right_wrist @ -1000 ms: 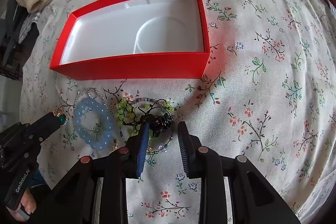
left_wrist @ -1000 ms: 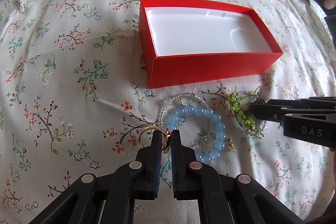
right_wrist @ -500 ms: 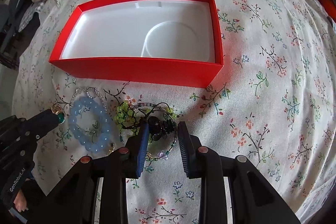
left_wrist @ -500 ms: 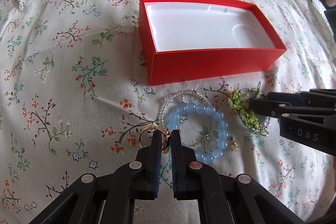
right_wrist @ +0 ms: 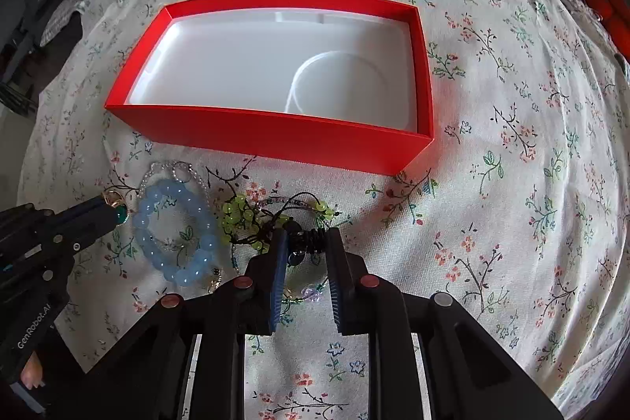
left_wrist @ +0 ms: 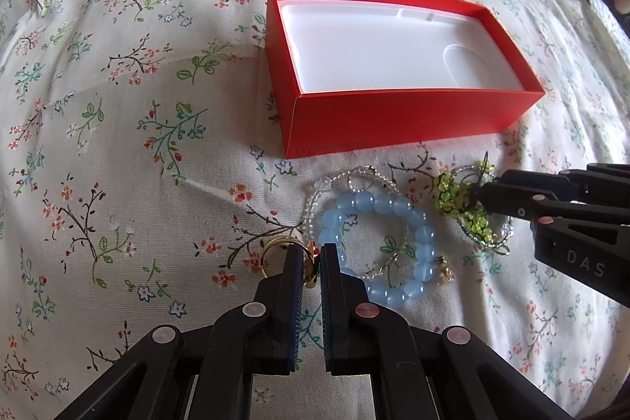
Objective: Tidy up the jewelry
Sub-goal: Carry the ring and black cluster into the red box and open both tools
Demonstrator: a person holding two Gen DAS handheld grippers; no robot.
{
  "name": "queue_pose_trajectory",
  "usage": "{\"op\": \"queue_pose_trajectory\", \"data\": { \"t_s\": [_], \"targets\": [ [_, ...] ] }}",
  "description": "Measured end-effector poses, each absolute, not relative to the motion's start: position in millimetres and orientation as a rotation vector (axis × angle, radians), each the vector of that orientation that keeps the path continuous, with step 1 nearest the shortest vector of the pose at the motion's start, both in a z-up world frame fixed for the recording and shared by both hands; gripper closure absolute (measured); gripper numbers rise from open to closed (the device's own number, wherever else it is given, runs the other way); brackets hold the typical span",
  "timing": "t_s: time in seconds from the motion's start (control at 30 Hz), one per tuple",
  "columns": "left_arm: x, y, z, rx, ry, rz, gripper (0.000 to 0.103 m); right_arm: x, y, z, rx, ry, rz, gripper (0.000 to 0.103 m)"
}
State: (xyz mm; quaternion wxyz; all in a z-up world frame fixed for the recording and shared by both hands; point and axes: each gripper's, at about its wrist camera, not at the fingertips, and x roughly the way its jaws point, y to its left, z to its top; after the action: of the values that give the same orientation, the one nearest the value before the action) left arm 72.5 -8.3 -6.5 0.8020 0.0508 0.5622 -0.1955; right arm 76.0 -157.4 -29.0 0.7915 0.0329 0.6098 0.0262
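The right gripper (right_wrist: 304,246) has just been closing on the green bracelet's (right_wrist: 240,219) black knot (pickup beginning); left gripper (left_wrist: 311,262) stays clamped on the gold ring (left_wrist: 275,250).

Readable text, as I see it:
1. "DAS", white letters on the right hand-held gripper (left_wrist: 478,197), at 4 o'clock in the left wrist view.
2. "GenRobot.AI", white, on the left hand-held gripper (right_wrist: 114,209), at 8 o'clock in the right wrist view.
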Motion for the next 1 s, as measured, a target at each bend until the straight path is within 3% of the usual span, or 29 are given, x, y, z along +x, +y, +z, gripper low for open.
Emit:
{"op": "queue_pose_trajectory", "data": {
  "t_s": [1.0],
  "targets": [
    [103.2,-23.6,39.3,-0.044,1.044,-0.468,0.100,67.5,-200.4,33.6,0.304,1.107,0.034,0.082]
  ]
}}
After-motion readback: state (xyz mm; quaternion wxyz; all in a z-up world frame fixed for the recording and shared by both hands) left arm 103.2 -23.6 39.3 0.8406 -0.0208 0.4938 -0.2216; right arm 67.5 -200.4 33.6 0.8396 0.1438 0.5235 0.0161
